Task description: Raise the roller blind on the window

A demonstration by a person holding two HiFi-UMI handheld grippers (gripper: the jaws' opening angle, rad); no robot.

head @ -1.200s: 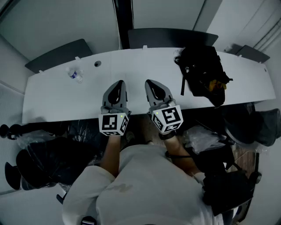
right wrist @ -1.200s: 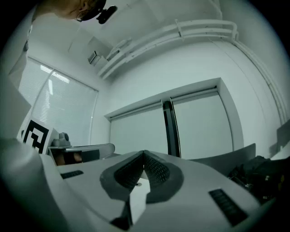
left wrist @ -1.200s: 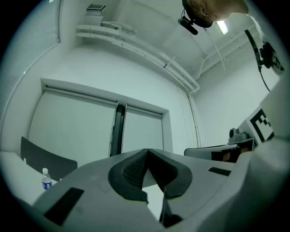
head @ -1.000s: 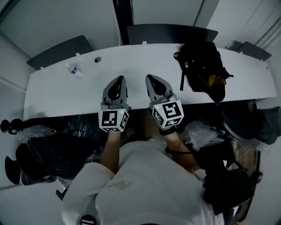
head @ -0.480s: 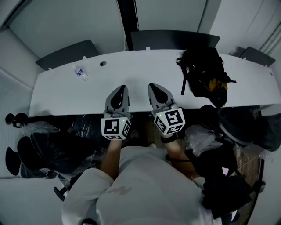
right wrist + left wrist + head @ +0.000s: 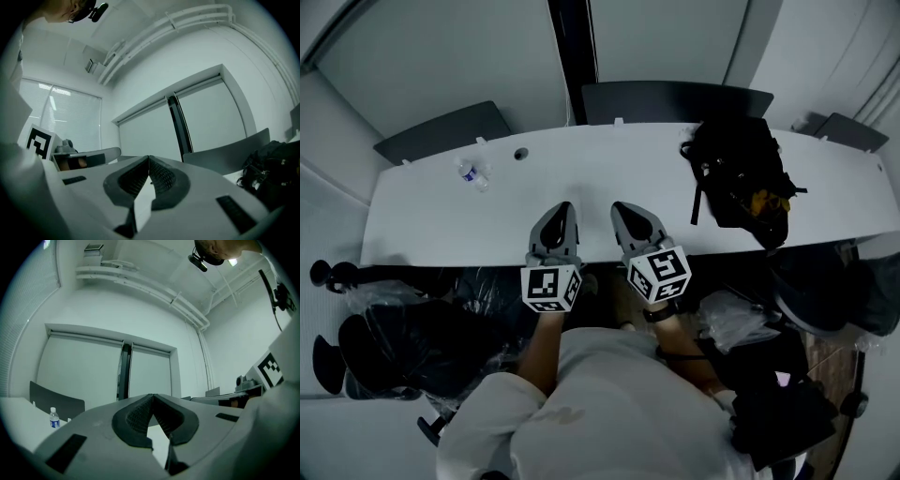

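office, long desk (image 6: pixel 422 220), chairs (image 6: pixel 675 98), roller blinds (image 6: pixel 450 66)

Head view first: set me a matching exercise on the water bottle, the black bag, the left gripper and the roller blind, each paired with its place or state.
Things:
1 water bottle
2 black bag
3 left gripper
4 roller blind

Places or states:
A drawn down
B on the right part of the white table
C on the table's left part, near its far edge
D shut, nothing between its jaws

Pairs: 1-C, 2-B, 3-D, 4-A.
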